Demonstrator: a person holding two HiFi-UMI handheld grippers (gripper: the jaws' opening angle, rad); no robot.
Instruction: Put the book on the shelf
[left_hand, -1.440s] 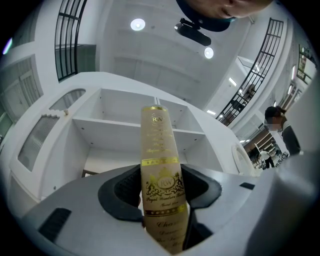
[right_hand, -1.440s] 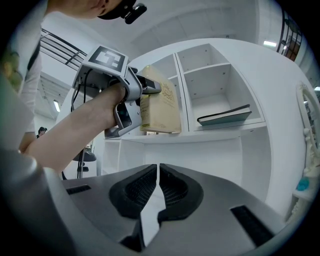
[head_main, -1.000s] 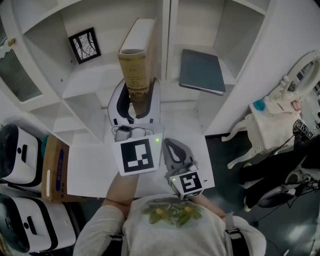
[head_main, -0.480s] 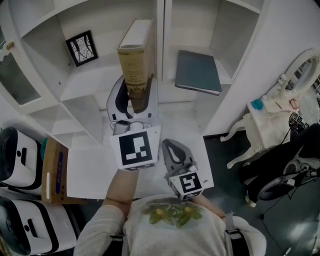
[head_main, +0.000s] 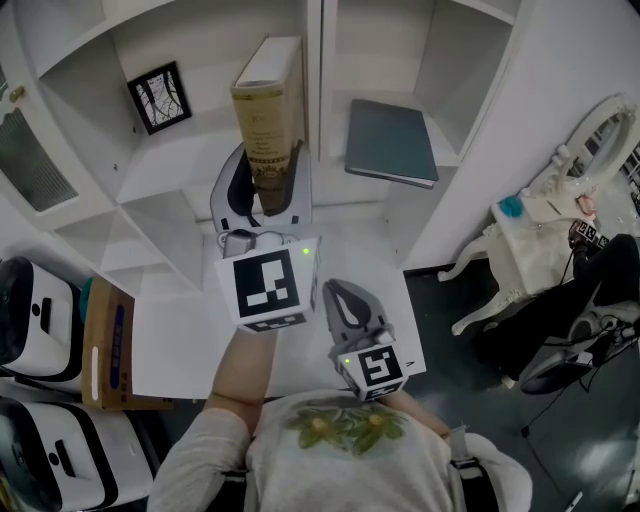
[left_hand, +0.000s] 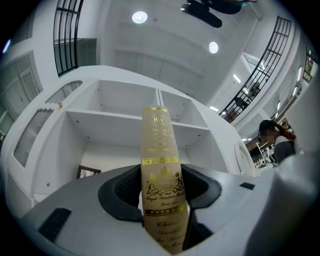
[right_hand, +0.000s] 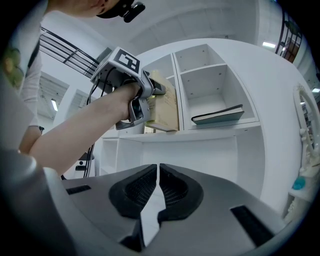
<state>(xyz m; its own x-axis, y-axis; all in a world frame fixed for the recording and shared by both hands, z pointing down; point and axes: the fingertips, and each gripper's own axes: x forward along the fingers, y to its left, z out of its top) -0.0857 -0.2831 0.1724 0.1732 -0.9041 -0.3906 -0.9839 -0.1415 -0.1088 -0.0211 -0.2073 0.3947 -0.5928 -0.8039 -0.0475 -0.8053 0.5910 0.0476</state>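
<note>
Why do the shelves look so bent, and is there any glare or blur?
Left gripper view: the wide-angle lens bows the shelf into an arch, the ceiling lights glare white, the book shows glinting gold print. Right gripper view: same bowing, black corners. Head view: milder distortion, soft even light.

The left forearm (head_main: 245, 365) reaches forward, and the left grey two-jaw gripper (head_main: 268, 168) clamps a tan gold-lettered book (head_main: 266, 115). The right grey two-jaw gripper (head_main: 342, 290) sits near the chest, jaws together with nothing between them.

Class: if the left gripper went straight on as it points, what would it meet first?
Probably the shelf's back wall, just left of the central divider, with the book clamped in the left gripper touching first. Depth is unclear.
</note>
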